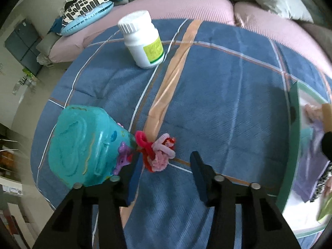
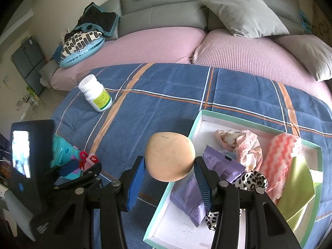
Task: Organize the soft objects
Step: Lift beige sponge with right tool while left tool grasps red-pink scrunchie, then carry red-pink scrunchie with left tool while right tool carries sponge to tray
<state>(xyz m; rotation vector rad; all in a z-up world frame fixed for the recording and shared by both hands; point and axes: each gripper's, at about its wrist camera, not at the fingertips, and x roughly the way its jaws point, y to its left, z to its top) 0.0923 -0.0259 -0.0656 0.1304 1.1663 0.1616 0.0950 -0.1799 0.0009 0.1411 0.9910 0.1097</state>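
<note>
Two tongs, right tongs point(image 2: 169, 174) gripping tan ball point(image 2: 170, 158), left tongs point(image 1: 166, 176) parted, box point(image 1: 291, 145) cropped.

Grey sofa point(image 2: 166, 10), pink seat covers point(image 2: 238, 51), grey cushion point(image 2: 247, 12), dark cabinet point(image 2: 29, 64) left, daylight.

Both cameras look steeply down along their own jaws at the blue checked blanket point(image 1: 217, 78). The left view sits close above it. The right view is a little farther back. Both share the white bottle point(image 1: 143, 39), toward 11 o'clock.
</note>
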